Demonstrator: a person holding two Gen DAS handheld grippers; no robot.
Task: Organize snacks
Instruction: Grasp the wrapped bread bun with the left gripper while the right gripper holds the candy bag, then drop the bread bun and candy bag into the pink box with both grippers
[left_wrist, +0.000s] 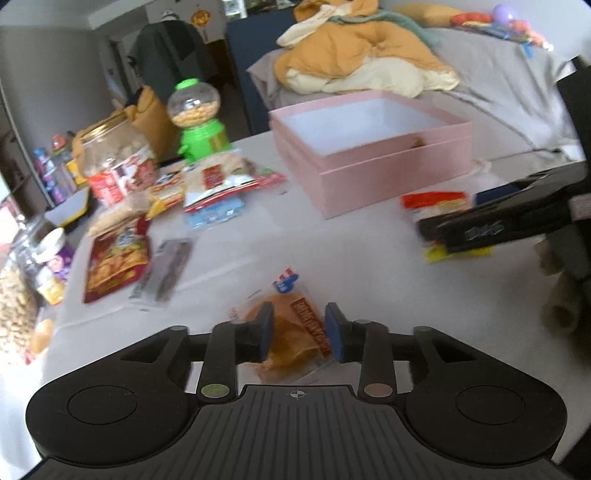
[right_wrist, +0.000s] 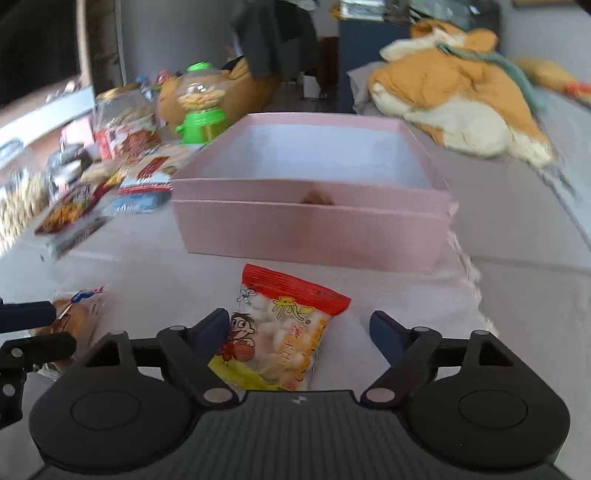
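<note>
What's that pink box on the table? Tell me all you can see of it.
The pink box is a wide, shallow rectangular box, seemingly cardboard, open on top, white inside. A seam runs round its walls, as if two trays were nested. Something small and brown peeks out at the front seam. It rests flat on the white-covered table, touching no snack or tool.

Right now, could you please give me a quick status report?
Left gripper open astride clear-wrapped brown bun. Right gripper open over red-topped yellow snack bag. Pink box beyond, unobstructed.

Bare white tablecloth (right_wrist: 406, 280) lies open ahead of the right gripper (right_wrist: 299, 332), until the open pink cardboard box (right_wrist: 310, 229) blocks passage.
</note>
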